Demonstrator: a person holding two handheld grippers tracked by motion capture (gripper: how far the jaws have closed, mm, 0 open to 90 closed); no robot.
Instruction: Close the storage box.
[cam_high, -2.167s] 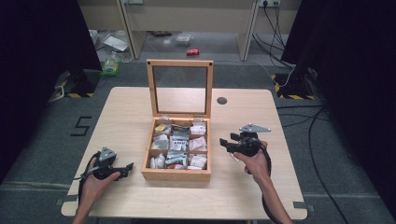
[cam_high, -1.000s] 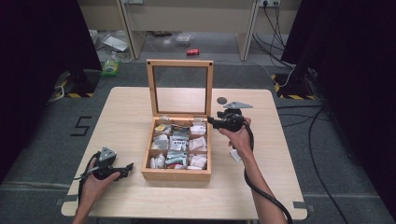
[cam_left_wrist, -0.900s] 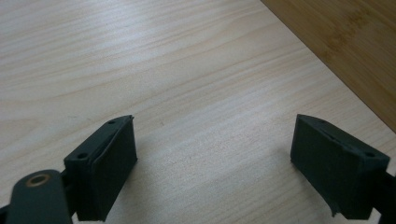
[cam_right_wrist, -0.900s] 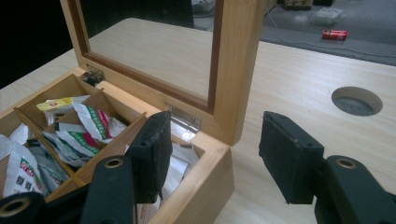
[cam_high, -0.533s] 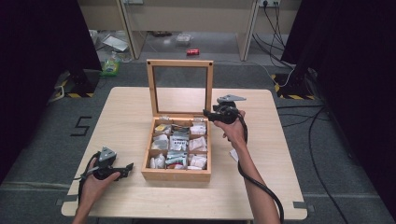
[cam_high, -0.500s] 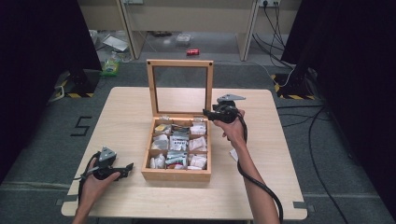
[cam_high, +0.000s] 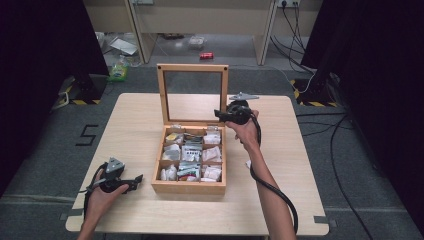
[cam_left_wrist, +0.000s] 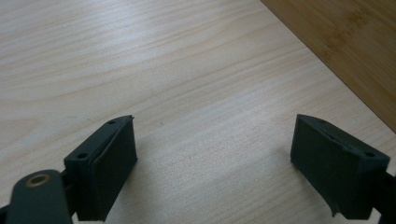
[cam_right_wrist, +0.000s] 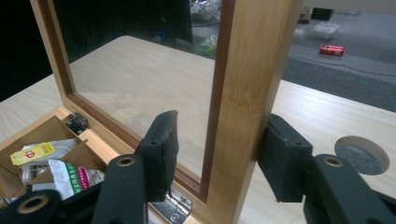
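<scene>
The right tool (cam_right_wrist: 215, 154), up from the tabletop (cam_high: 310, 165), has its jaws just closing around the upright lid frame (cam_right_wrist: 247, 93) between them, probably to shut the box (cam_high: 189, 187); the left tool (cam_left_wrist: 215, 172) rests wide, empty.

Right claw (cam_high: 220, 114) jaws have just been closing; left claw (cam_high: 135, 181) gapes.

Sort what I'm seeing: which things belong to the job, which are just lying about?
In the job: box lid, straddled by the closing right gripper; wooden box; sachets.
Lying about: red can, green bottle, floor cables. The left gripper sits idle.
</scene>
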